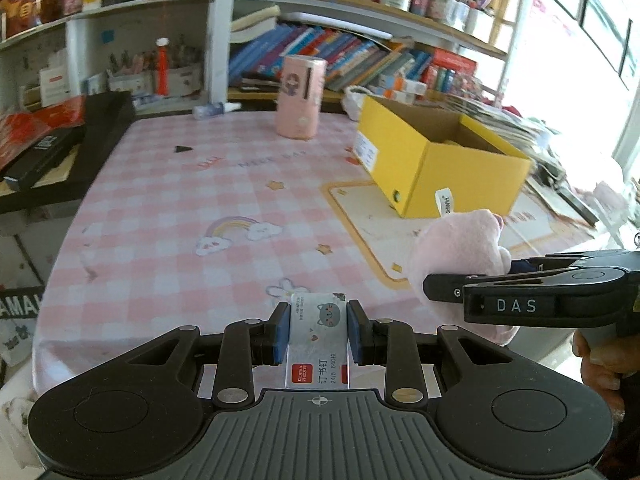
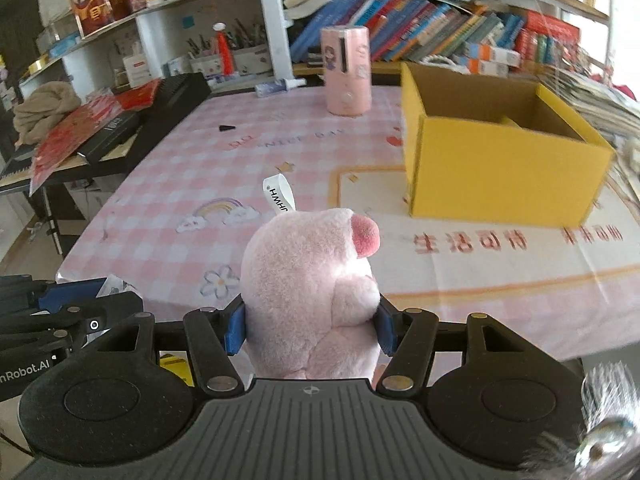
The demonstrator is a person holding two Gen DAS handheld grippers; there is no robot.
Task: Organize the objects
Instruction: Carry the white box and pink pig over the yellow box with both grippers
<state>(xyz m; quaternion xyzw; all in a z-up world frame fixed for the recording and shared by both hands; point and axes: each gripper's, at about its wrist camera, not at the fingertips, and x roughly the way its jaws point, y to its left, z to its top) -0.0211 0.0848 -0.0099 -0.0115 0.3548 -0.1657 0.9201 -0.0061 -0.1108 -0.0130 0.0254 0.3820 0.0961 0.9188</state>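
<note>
Pink and fuzzy, the plush pig toy [image 2: 310, 292] with its darker snout and white fabric tag sits clamped in the right tongs [image 2: 310, 330], held above the pink checked worktop [image 2: 168, 184]. Beside it, the left tongs [image 1: 318, 330] grip a small silver staple box [image 1: 318, 340] printed with a grey cat. Further back stands an open yellow cardboard box [image 2: 496, 160].

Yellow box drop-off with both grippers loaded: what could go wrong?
1. The plush pig is soft and bulges past the right gripper; it may snag on the yellow box wall.
2. The staple box is pinched only at its sides by the left gripper and could slip.
3. The grippers sit close together and could collide.
</note>
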